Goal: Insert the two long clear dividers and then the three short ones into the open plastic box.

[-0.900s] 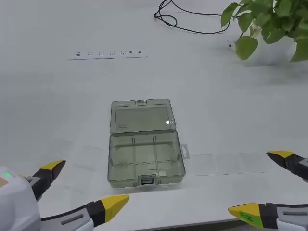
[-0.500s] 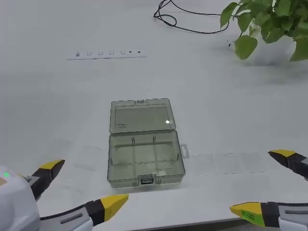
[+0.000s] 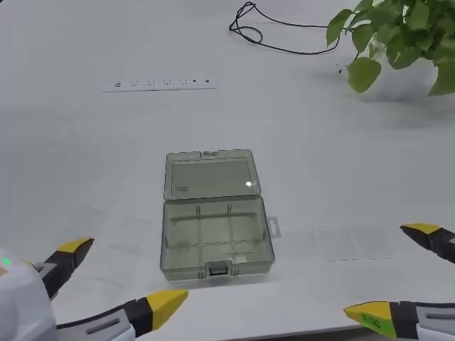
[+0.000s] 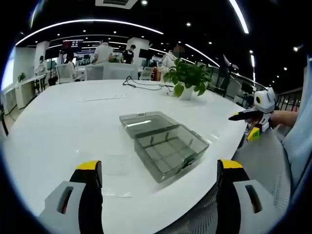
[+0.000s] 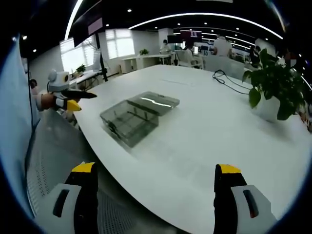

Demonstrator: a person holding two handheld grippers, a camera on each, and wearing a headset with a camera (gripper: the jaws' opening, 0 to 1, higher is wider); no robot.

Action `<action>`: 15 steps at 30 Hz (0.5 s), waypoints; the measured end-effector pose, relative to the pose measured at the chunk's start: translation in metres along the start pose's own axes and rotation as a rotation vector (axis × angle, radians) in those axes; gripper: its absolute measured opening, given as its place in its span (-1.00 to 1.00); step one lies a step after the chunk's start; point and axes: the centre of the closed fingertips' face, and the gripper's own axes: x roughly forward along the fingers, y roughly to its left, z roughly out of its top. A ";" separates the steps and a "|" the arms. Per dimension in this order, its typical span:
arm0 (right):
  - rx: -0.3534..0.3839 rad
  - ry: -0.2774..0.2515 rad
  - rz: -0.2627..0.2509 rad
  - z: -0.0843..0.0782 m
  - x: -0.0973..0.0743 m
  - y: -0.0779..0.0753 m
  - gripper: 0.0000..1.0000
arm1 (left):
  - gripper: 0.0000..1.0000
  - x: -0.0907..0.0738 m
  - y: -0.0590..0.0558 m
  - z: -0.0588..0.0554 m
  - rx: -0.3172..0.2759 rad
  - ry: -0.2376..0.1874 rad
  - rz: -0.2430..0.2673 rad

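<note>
While the plastic box (image 3: 217,247) sits open on the white table (image 3: 320,156), with its lid (image 3: 210,175) laid back on the far side and its latch toward the person, the left hand-held gripper (image 3: 117,277) hovers to the near left of the box, jaws spread wide and empty. The right hand-held gripper (image 3: 396,271) hovers to the near right of the box, likewise released. Neither touches the box. Faint clear dividers (image 3: 352,243) lie flat on the table just right of the box. Thin lines cross the box floor; I cannot tell whether they are seated dividers or moulded ribs. Well beyond the box lie a power strip (image 3: 159,84) and a black cable (image 3: 295,50), with a potted plant (image 3: 398,28) far to its right.
</note>
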 end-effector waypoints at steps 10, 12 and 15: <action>-0.010 -0.012 -0.004 0.004 0.002 -0.001 1.00 | 1.00 -0.003 0.003 0.002 0.008 -0.011 0.014; -0.012 -0.020 -0.008 0.006 0.001 -0.001 1.00 | 1.00 -0.003 0.003 0.002 0.009 -0.013 0.017; -0.016 -0.023 -0.008 0.007 0.001 -0.001 1.00 | 0.99 -0.004 0.003 0.001 0.013 -0.010 0.024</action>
